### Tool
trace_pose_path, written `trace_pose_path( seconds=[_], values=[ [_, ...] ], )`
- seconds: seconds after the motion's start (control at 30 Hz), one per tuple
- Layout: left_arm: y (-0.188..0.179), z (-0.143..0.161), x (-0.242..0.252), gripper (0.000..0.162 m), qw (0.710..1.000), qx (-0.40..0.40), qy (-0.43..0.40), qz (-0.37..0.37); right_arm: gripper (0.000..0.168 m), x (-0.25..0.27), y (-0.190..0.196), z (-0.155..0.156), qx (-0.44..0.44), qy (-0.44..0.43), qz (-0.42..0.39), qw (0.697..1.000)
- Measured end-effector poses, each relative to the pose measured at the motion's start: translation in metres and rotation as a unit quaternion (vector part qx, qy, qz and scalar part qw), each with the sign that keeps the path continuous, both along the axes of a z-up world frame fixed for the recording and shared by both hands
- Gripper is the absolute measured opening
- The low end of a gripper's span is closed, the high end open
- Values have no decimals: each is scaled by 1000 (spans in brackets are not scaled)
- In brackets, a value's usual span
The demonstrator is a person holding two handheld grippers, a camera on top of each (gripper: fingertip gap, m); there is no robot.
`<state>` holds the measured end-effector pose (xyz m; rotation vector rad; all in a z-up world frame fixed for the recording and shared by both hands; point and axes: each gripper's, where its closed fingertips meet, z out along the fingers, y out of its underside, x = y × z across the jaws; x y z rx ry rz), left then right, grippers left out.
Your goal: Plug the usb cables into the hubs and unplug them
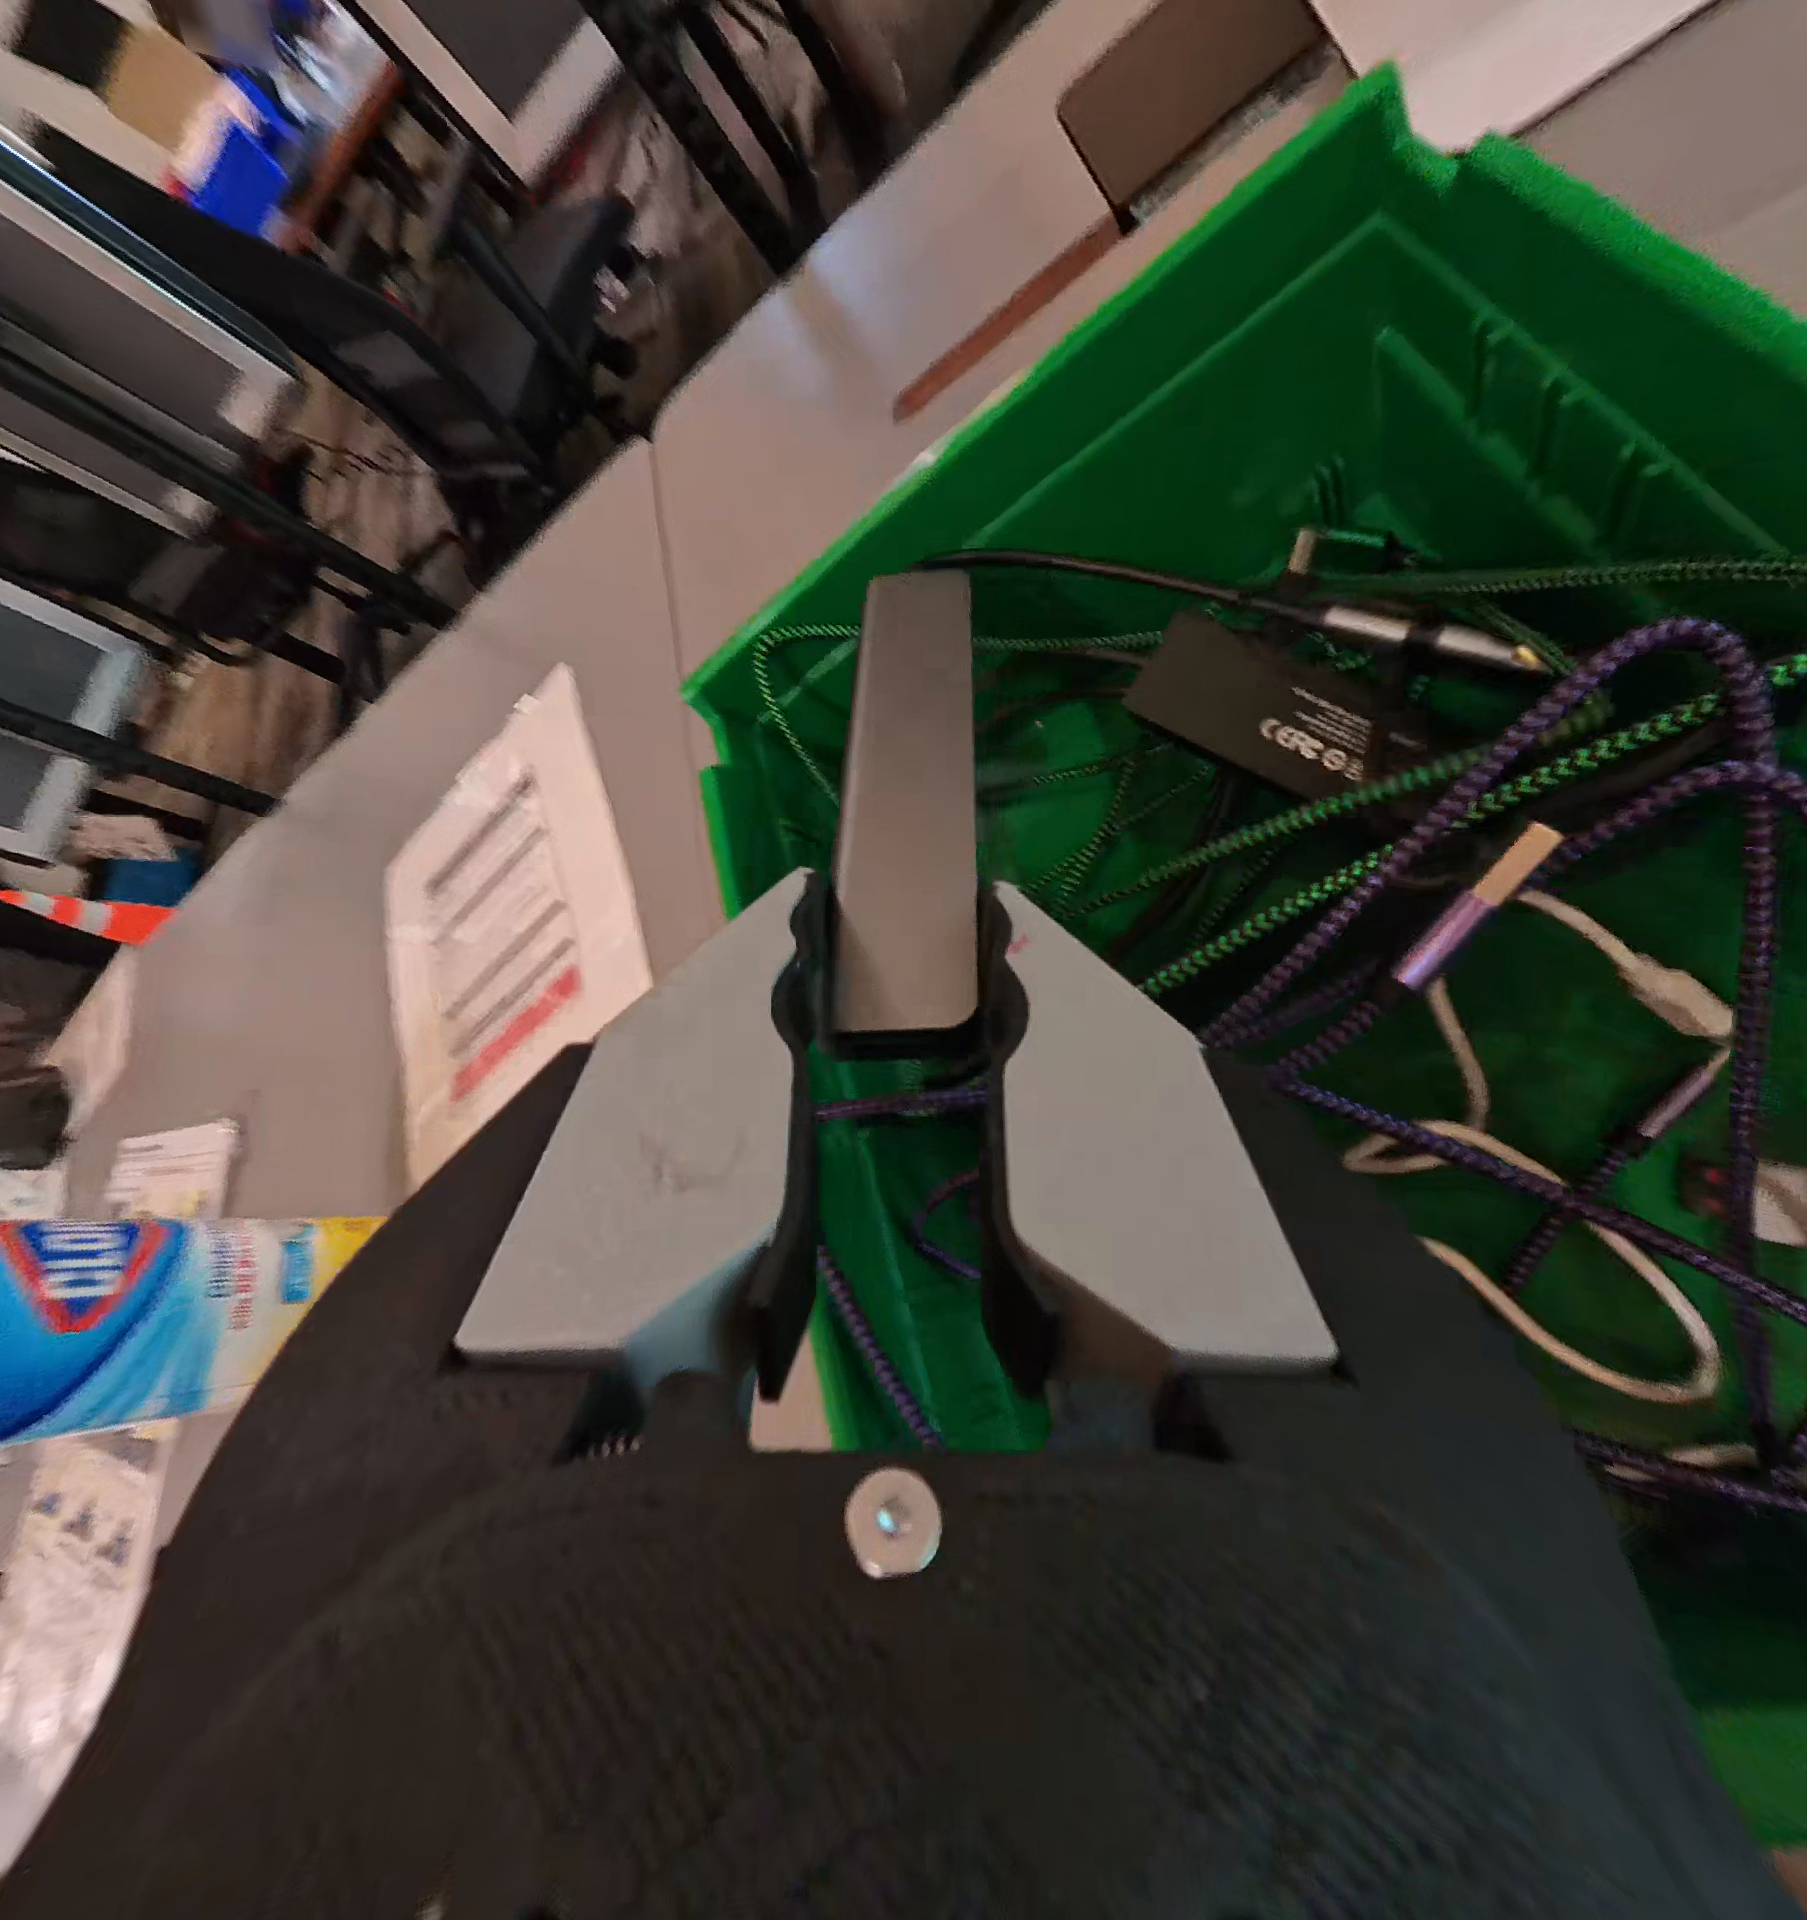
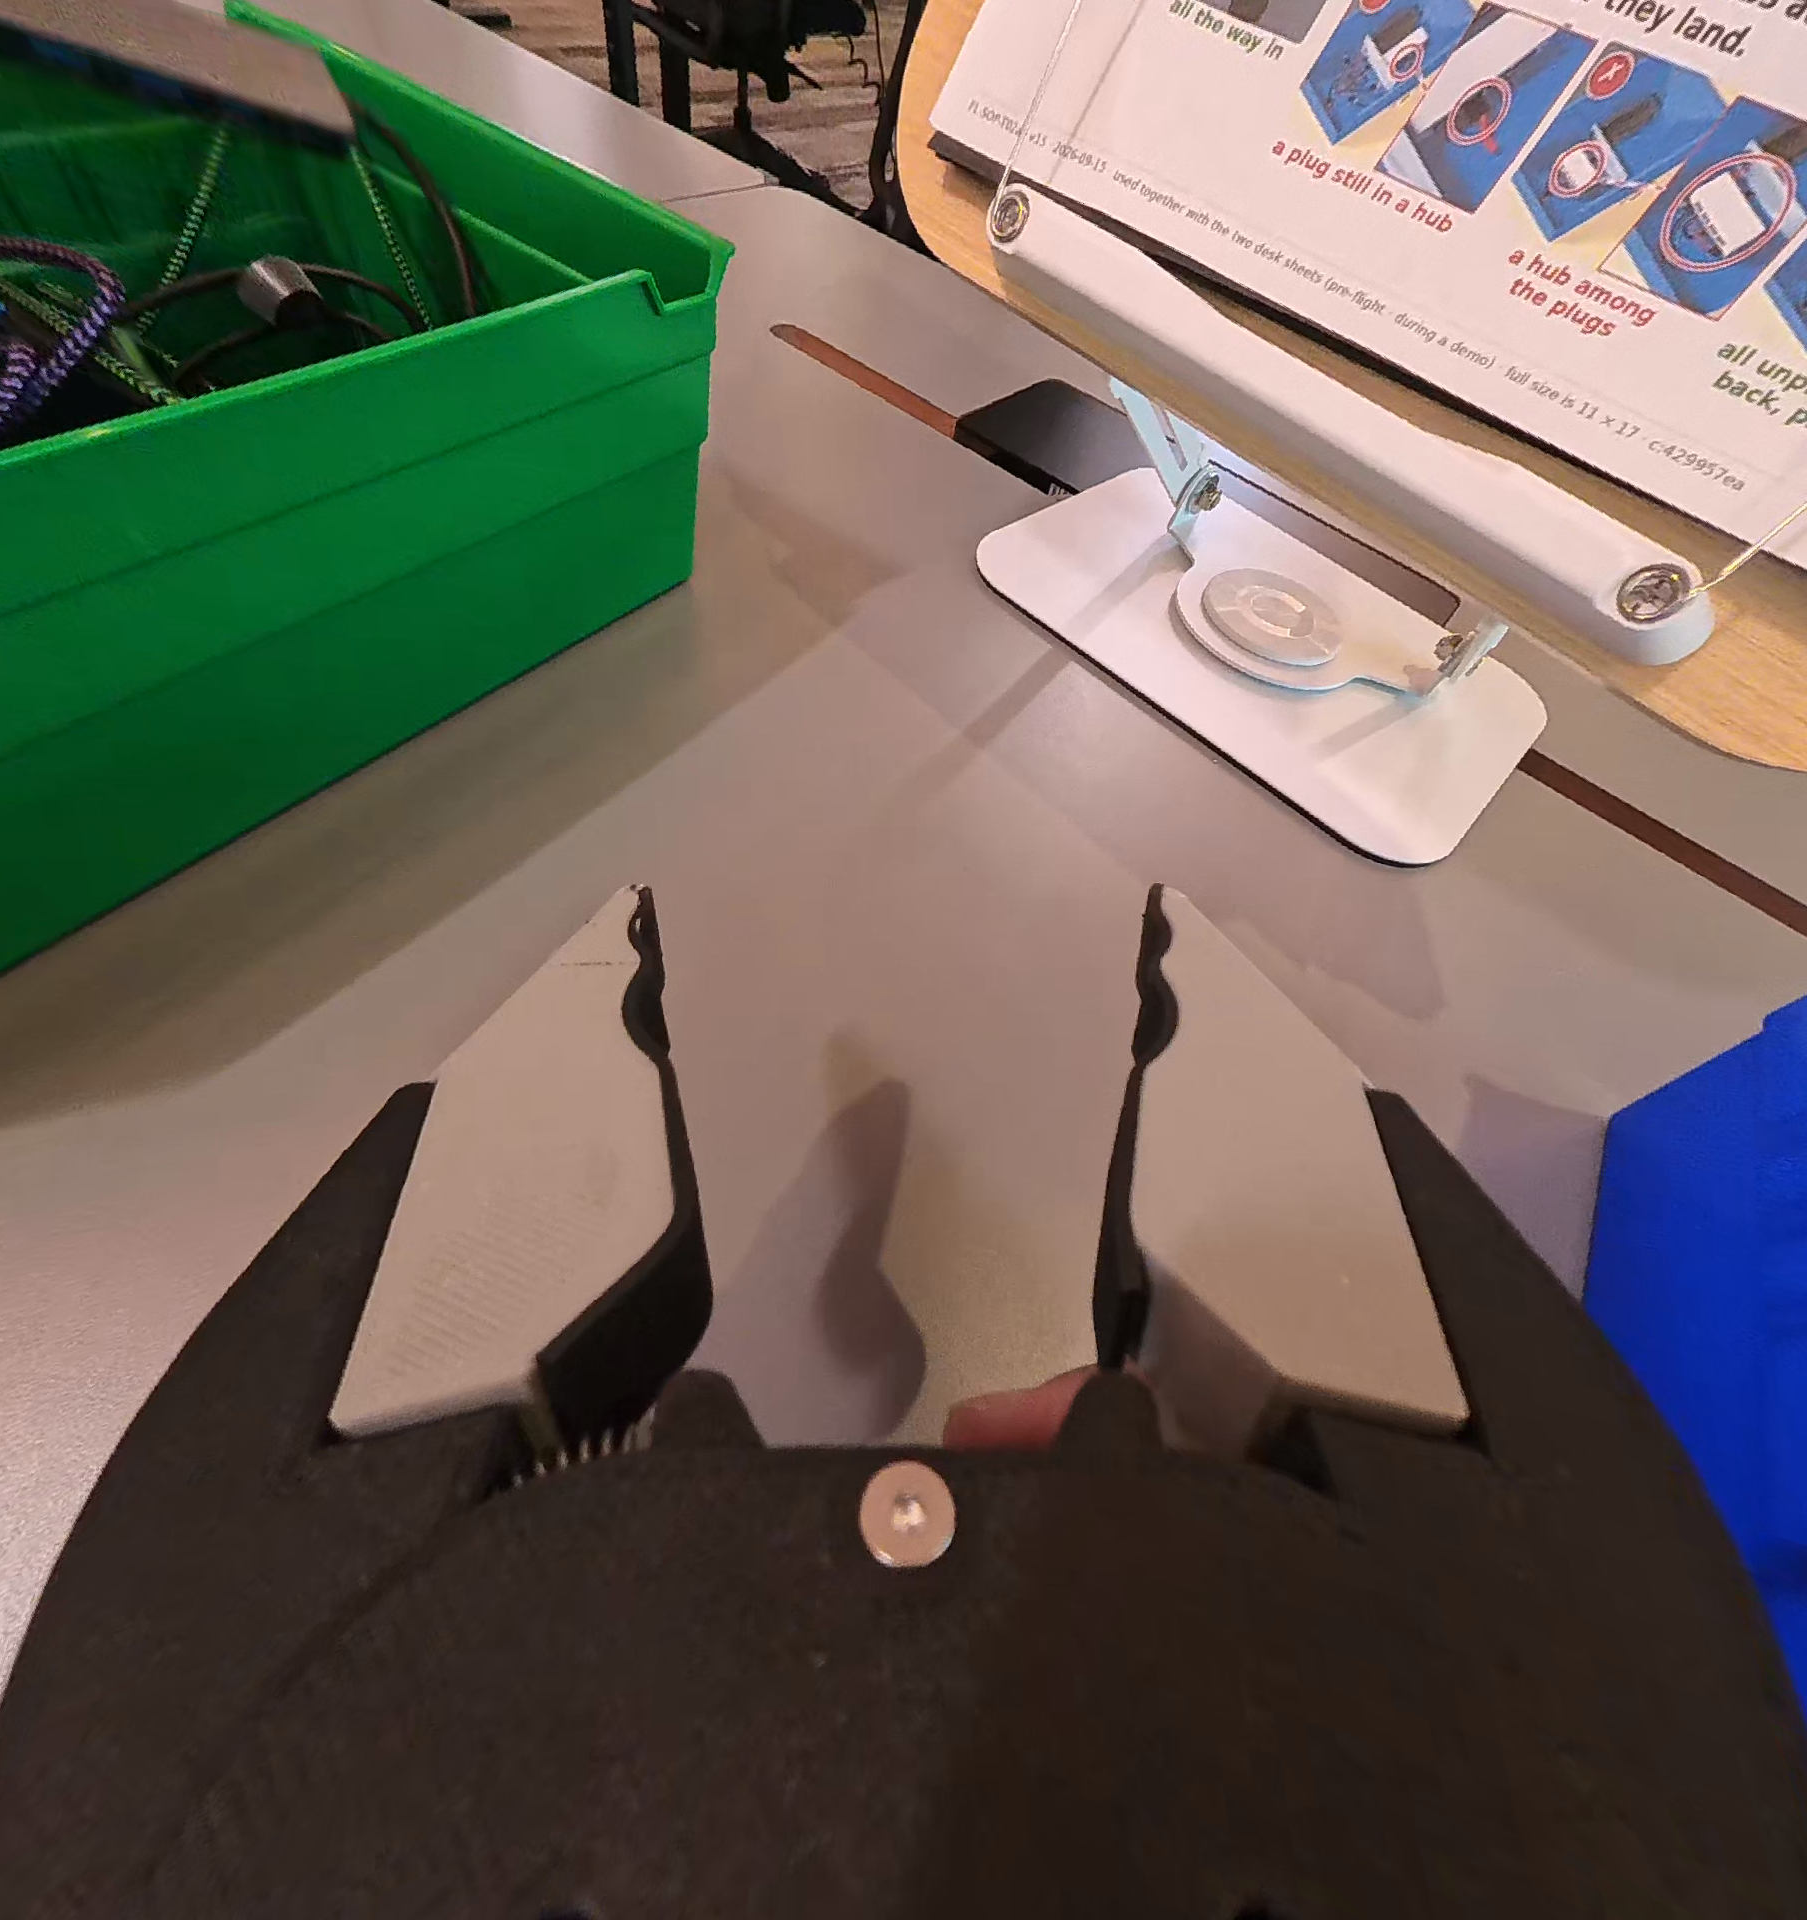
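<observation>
Clamped between the left gripper's (image 1: 904, 935) grey fingers, a slim grey metal hub (image 1: 904, 810) juts out over the green bin (image 1: 1294, 343). Inside the bin lie a black hub (image 1: 1263, 712) and a tangle of braided purple cables (image 1: 1730, 831), green-black cables (image 1: 1398, 790) and smooth white ones (image 1: 1605, 1340). Beside the bin, the right gripper (image 2: 899, 904) hangs over the grey table (image 2: 878, 727), jaws wide apart and empty. Past it stands a white stand (image 2: 1273, 665) bearing a printed sheet; a blue box (image 2: 1740, 1299) sits to the right.
</observation>
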<state>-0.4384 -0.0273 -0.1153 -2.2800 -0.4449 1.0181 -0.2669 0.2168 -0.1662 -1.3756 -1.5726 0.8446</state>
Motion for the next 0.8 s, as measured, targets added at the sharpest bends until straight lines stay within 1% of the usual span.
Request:
trace_pose_path(
  seconds=[0.07, 0.2, 0.23, 0.27, 0.33, 0.37, 0.43, 0.5, 0.57, 0.67, 0.8],
  values=[
    [-2, 23, 2, 26, 998, 4, 58, 2, 90, 0, 0, 0, 1, 0, 0, 1000],
    [-1, 76, 17, 26, 985, 54, 166, 0, 89, 0, 0, 1, 2, 3, 0, 1000],
    [1, 88, 24, 8, 979, 75, 189, -8, 88, 0, 0, 2, 2, 5, -1, 1000],
    [3, 102, 33, 0, 971, 104, 215, -16, 88, 0, 0, 3, 1, 7, -1, 1000],
    [7, 123, 50, 0, 957, 144, 250, -28, 88, 0, 1, 5, -2, 12, -2, 1000],
    [12, 124, 56, 0, 957, 149, 246, -37, 87, 0, 1, 6, -4, 14, -2, 1000],
    [25, 113, 60, 0, 965, 129, 223, -54, 87, 0, 1, 5, -7, 14, 0, 1000],
    [27, 99, 52, 0, 971, 98, 212, -46, 87, 0, 1, 1, -4, 7, 0, 1000],
    [21, 88, 41, 0, 976, 85, 198, -30, 87, 0, 1, -2, 1, 2, -1, 1000],
    [11, 70, 31, 0, 986, 78, 145, -26, 87, -1, 1, -1, 2, 2, 0, 1000],
    [-8, 53, 23, 0, 993, 56, 100, -14, 86, -1, 0, -3, 5, -1, 2, 1000]
  ],
)
